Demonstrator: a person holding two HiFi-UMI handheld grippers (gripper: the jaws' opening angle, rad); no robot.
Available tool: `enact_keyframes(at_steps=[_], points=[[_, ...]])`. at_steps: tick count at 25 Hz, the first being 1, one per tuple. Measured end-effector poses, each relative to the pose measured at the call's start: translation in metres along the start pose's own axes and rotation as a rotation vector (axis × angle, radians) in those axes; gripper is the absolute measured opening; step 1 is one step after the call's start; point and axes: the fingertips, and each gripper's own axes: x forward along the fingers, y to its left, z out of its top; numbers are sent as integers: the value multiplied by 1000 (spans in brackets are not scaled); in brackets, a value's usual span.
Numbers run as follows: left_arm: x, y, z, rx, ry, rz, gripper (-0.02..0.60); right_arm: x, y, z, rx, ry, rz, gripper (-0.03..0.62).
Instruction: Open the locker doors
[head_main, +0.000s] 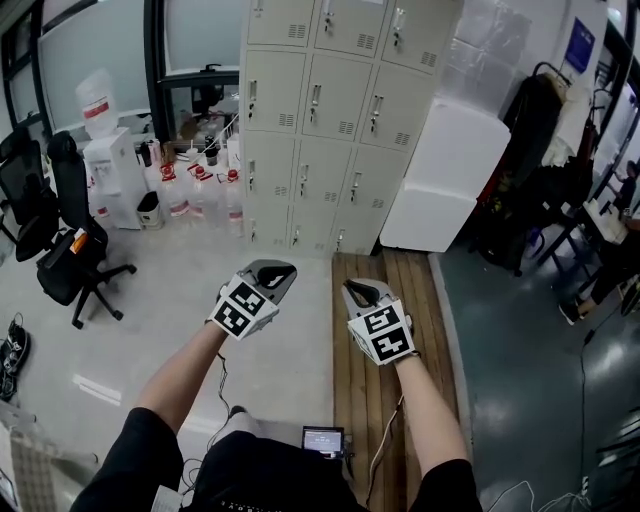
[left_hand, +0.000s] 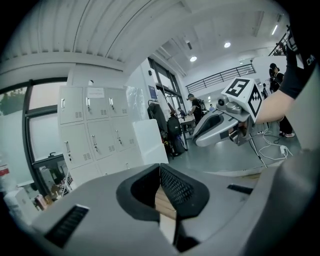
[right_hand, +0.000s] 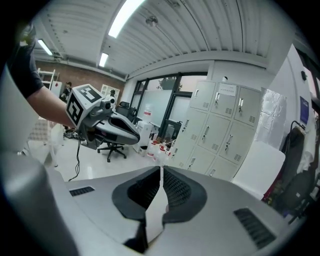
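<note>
The cream lockers (head_main: 325, 110) stand against the far wall, three columns wide, every door closed with its handle (head_main: 314, 103) upright. They also show in the left gripper view (left_hand: 92, 135) and the right gripper view (right_hand: 220, 130). My left gripper (head_main: 282, 269) is held in the air well short of them, shut with nothing between its pads (left_hand: 160, 167). Beside it, my right gripper (head_main: 352, 287) is also shut and empty (right_hand: 161, 170). Each gripper shows in the other's view: the right one (left_hand: 200, 140) and the left one (right_hand: 135, 139).
Black office chairs (head_main: 70, 240) and a water dispenser (head_main: 105, 160) stand at the left. Water bottles (head_main: 200, 190) cluster on the floor left of the lockers. Large white blocks (head_main: 445, 180) lean at the lockers' right. A strip of wooden planks (head_main: 385, 330) leads towards the lockers.
</note>
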Motion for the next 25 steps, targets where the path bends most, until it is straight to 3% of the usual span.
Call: enact_keyframes(at_steps=[7, 15, 19, 25], points=[[48, 51, -19, -34, -9, -39, 18, 67, -39, -7, 54, 37, 0, 41], [104, 179, -43, -104, -36, -94, 18, 183, -103, 45, 81, 40, -75, 41], [125, 225, -56, -75, -26, -120, 18, 236, -124, 60, 133, 25, -125, 41], [152, 286, -78, -46, -5, -113, 18, 300, -130, 64, 138, 64, -114, 41]])
